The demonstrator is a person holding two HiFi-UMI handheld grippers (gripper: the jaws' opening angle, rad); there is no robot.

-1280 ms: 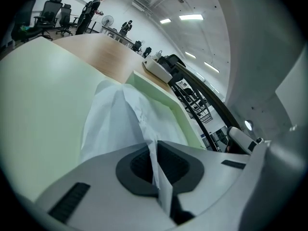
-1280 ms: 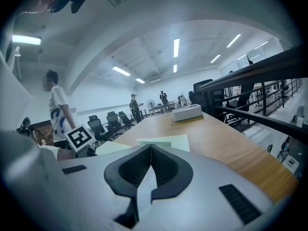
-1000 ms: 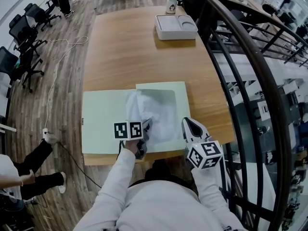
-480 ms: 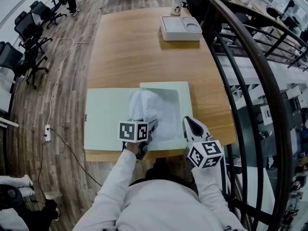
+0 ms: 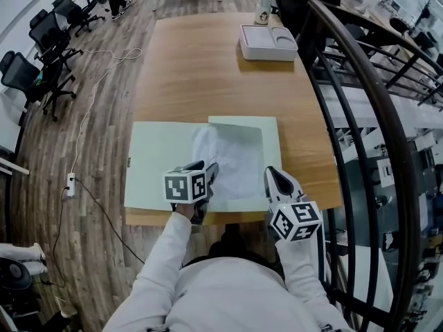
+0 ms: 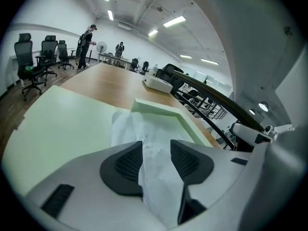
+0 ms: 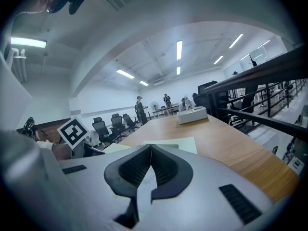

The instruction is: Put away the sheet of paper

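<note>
A crumpled white sheet of paper (image 5: 232, 161) lies in the right half of an open pale green folder (image 5: 156, 164) near the table's front edge. My left gripper (image 5: 208, 175) hovers over the sheet's near left corner. Its jaws have just been opening and now stand wide. In the left gripper view (image 6: 156, 158) the paper (image 6: 139, 129) shows in the gap between the dark pads (image 6: 129, 162), and neither pad presses on it. My right gripper (image 5: 271, 175) rests at the folder's near right corner, shut with nothing in it (image 7: 150, 165).
A white tray (image 5: 268, 42) and a small white cup (image 5: 263, 7) stand at the table's far end. A black curved railing (image 5: 360, 102) runs along the right side. Office chairs (image 5: 41, 54) and a floor cable (image 5: 90, 102) are at the left.
The left gripper has let go of the bunched sheet, opened and drawn up and back toward the near edge. The paper has dropped flatter into the folder. The right gripper has stayed put.
</note>
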